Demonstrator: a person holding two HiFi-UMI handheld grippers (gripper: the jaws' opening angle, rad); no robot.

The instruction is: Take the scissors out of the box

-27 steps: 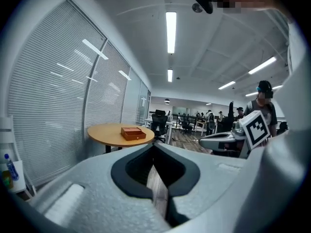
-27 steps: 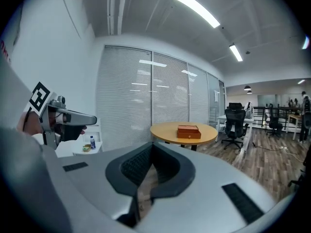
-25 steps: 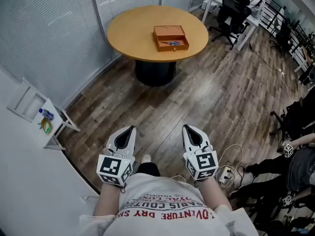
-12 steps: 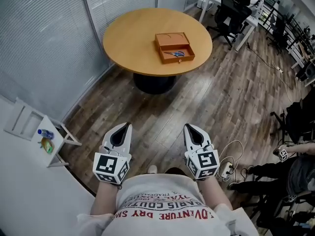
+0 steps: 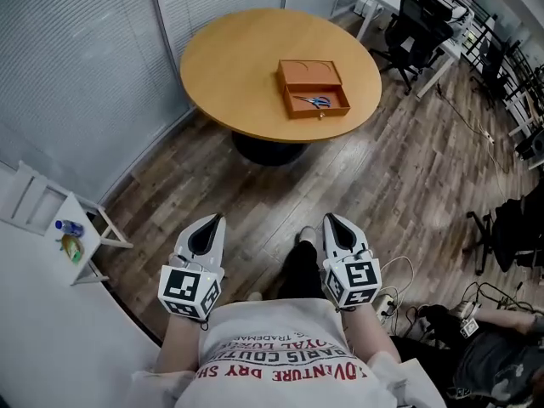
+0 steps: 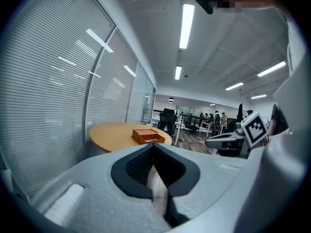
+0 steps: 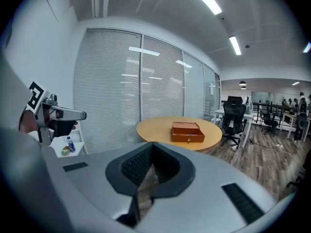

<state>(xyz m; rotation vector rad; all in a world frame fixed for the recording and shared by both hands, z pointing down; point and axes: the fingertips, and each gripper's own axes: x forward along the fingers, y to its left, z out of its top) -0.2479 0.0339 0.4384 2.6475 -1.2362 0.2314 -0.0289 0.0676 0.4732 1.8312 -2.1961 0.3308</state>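
An open orange box (image 5: 313,87) lies on the round wooden table (image 5: 238,66) some way ahead of me. Blue-handled scissors (image 5: 315,101) rest inside its front tray. My left gripper (image 5: 212,221) and right gripper (image 5: 331,221) are held side by side at waist height over the wood floor, far short of the table. Both are shut with nothing between the jaws. The left gripper view has the box (image 6: 147,136) small in the distance beyond the closed left gripper (image 6: 153,145). In the right gripper view the box (image 7: 187,132) stands past the closed right gripper (image 7: 151,144).
Slatted blinds line the wall to the left of the table. A white shelf (image 5: 51,219) with a bottle stands low at the left. Black office chairs (image 5: 421,28) and desks are at the back right. A power strip and cables (image 5: 389,300) lie on the floor at the right.
The table and box have drawn nearer and sit lower in the head view as the person walks towards them. Both grippers keep their pose and stay shut.
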